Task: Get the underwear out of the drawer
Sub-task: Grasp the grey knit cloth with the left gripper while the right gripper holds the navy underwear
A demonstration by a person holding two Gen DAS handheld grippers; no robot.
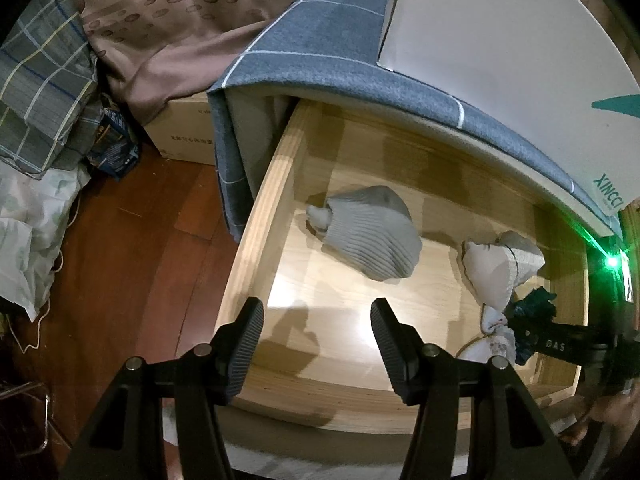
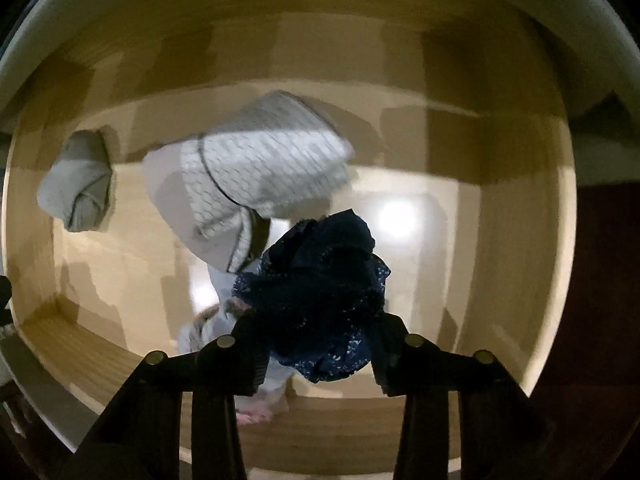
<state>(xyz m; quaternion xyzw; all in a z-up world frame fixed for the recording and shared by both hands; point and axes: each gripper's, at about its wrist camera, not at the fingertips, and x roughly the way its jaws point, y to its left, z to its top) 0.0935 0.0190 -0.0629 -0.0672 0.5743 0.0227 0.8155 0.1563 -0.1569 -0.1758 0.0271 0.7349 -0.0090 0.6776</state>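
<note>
**A:** So where's everything sitting right now?

**B:** The pale wooden drawer (image 1: pixel 256 232) is pulled out from under a grey checked cloth (image 1: pixel 320 40). The right gripper (image 2: pixel 320 344) points straight down into it, fingers pinched in on a dark navy lacy piece of underwear (image 2: pixel 324 288) bunched between them, near the front right corner.

**A:** And the other one?

**B:** The left gripper (image 1: pixel 318 320) hangs over the drawer's front edge, fingers spread wide with nothing between them. Further in there's a ribbed grey folded garment (image 1: pixel 372 236) on the left and a whitish patterned bundle (image 1: pixel 496 268) just beside the navy piece. A white cardboard box (image 1: pixel 500 60) sits on the cloth.
</note>
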